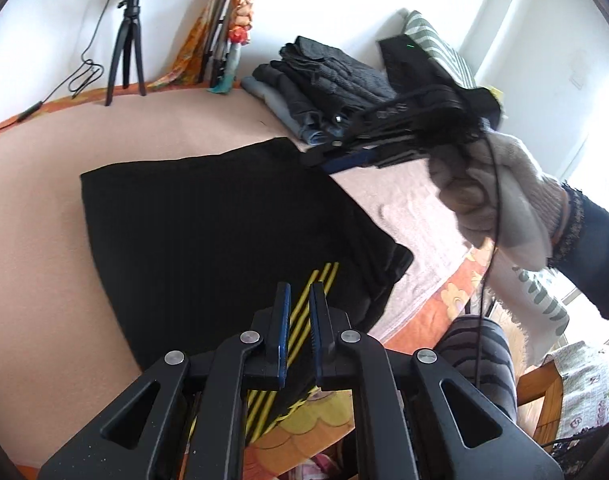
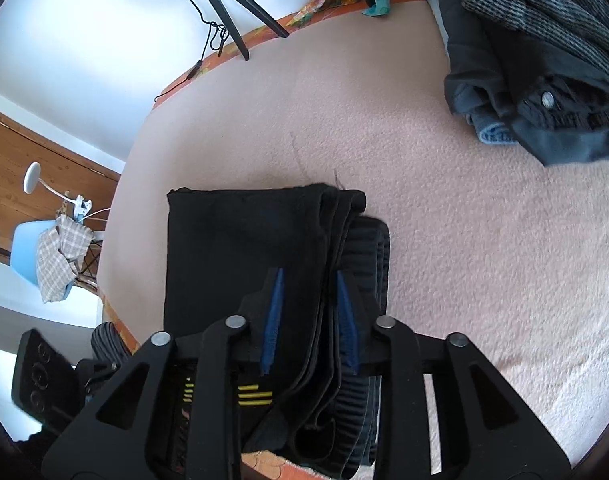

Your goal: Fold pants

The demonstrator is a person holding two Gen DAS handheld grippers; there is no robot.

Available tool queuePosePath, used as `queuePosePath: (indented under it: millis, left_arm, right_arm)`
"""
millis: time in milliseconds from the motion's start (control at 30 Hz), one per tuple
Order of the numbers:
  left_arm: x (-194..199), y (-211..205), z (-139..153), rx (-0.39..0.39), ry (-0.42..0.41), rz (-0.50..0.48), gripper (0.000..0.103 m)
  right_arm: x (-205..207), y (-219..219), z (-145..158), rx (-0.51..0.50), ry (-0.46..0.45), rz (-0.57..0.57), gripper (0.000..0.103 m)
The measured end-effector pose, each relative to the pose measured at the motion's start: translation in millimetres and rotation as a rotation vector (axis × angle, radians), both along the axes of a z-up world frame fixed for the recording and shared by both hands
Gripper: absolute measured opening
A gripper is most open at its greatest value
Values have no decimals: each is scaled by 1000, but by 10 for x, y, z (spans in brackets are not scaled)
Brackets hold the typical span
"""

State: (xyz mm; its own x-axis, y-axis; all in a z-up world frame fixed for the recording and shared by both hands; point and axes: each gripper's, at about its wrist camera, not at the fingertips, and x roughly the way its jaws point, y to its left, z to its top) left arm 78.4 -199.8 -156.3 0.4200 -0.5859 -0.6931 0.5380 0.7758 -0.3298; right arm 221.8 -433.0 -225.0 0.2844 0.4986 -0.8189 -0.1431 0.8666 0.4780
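Black pants with three yellow stripes (image 1: 224, 224) lie folded flat on the pink blanket (image 1: 44, 208). My left gripper (image 1: 300, 292) hovers over their near end, jaws a little apart, holding nothing. In the right wrist view the pants (image 2: 240, 248) show as a folded rectangle with layered edges on the right side. My right gripper (image 2: 310, 280) is above those layered edges, jaws apart and empty. The right gripper also shows in the left wrist view (image 1: 336, 160), held by a gloved hand over the pants' far right corner.
A stack of folded dark and denim clothes (image 1: 324, 84) sits at the back right; it also shows in the right wrist view (image 2: 536, 60). A black tripod with ring light (image 1: 128, 40) stands at the back. A wooden chair (image 1: 544, 388) is at the right.
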Motion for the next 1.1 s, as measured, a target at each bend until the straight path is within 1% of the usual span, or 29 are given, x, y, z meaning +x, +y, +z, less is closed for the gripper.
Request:
queuePosePath:
  millis: [167,233,367,467,500,533,567,600,667,733,767,833,867,933,1000,1100]
  left_arm:
    - [78,299,-95,27,8,71,8]
    - [102,396,-121,31,13,90,8]
    - [138,522,-159,38,22,109,8]
    - [143,576,-200,35,36,111,8]
    - [145,573,-221,37,41,109,8]
    - [146,572,-246,40,49,109,8]
    - [146,567,-266,40,57,109,8]
    - [147,566,-290,41,65,107,8]
    - [133,568,-310,42,73,105,8]
    - [120,567,-328,45,76,100,8]
    - [113,567,-336,47,77,98,8]
    - [102,566,-350,52,80,94,8]
    - [94,569,-354,55,78,93,8]
    - [85,582,-360,51,81,94,8]
    - [69,581,-359,44,84,91,8]
    - [35,542,-366,49,86,70,8]
  right_arm:
    - [-471,-120,-11,88,42,-10,39]
    - [-647,-111,-8,99,41,4,41]
    - [-885,-43,-78,27,39,21,42]
    - [-947,-12,-158,-3,44,16,42]
    - [-961,-1,-172,-2,44,14,38]
    - [-967,8,-176,6,47,10,32]
    - [-970,12,-178,29,59,6,7]
    - [-962,23,-174,64,79,5,5]
    - [-989,-19,-109,123,90,-16,5]
    - [-1020,-97,-28,134,88,-38,4]
    - [-1039,-141,0,114,84,-47,4]
    - [-1077,-212,17,19,78,-66,4]
    - [-1087,-247,5,-7,81,-74,4]
    - [-1117,-280,33,-70,59,-86,4]
    - [-1142,-248,119,-102,13,-81,4]
    - [-1172,-2,287,-103,-80,-6,6]
